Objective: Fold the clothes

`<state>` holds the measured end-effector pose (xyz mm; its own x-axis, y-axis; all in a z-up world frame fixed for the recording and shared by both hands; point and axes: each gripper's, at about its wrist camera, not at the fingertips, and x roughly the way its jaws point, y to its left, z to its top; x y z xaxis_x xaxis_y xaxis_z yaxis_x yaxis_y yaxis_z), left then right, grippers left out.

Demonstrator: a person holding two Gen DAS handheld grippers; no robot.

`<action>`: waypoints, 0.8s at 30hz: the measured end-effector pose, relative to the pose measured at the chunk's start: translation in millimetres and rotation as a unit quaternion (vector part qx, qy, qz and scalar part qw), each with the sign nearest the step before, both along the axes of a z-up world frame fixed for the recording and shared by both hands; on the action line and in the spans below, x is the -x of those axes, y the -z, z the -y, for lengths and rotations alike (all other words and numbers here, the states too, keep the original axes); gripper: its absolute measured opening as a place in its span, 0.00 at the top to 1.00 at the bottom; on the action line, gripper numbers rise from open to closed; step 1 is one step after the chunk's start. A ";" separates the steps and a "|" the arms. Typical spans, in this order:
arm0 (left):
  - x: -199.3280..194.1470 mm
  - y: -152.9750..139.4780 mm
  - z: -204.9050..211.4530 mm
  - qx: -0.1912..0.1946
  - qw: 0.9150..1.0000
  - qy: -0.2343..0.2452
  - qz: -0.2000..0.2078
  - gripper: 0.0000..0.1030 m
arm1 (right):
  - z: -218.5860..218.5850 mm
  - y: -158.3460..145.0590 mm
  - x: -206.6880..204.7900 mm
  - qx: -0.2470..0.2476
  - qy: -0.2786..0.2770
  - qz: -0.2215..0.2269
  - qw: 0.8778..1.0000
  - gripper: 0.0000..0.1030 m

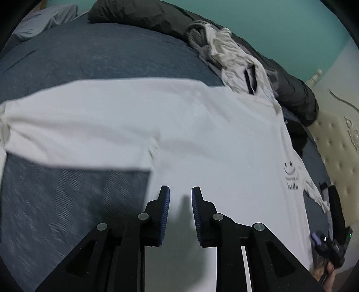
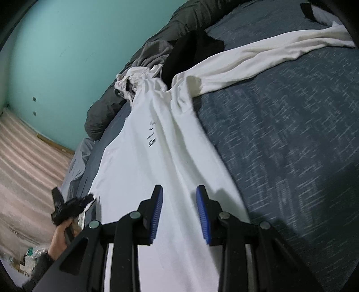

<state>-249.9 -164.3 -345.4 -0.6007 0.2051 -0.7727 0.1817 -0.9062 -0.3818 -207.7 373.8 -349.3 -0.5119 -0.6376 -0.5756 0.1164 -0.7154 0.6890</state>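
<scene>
Two grippers hover over one white long-sleeved shirt (image 1: pixel 179 125) spread flat on a blue-grey bedspread (image 1: pixel 94 54). Left gripper (image 1: pixel 180 202): jaws apart, nothing between them, shirt body directly below and ahead, one sleeve stretching off to the left. Right gripper (image 2: pixel 179 202): jaws apart and empty above the shirt, other sleeve running ahead to the right. Beyond the jaws lie a crumpled clothes pile (image 1: pixel 224 51), a dark duvet (image 1: pixel 145 15) and a teal wall (image 1: pixel 269 27)
</scene>
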 end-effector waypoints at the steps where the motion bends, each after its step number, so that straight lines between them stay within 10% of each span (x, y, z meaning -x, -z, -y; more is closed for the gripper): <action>1: -5.3 1.1 -4.3 -0.004 1.000 0.002 -0.003 0.78 | -2.3 -0.3 1.7 0.001 0.005 0.002 1.000 0.61; 21: -8.4 15.4 -26.9 0.013 0.999 0.043 -0.002 0.69 | 43.9 -6.3 161.3 -0.106 -0.034 0.009 0.994 0.51; 24: -8.7 15.5 -26.2 0.009 0.999 0.046 -0.003 0.69 | 49.3 0.4 171.6 -0.095 -0.040 0.018 0.995 0.65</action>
<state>-241.3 -138.1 -360.9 -0.5842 0.2453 -0.7737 0.0962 -0.9256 -0.3660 -379.3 324.5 -349.7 -0.4401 -0.5542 -0.7065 0.1556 -0.8220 0.5478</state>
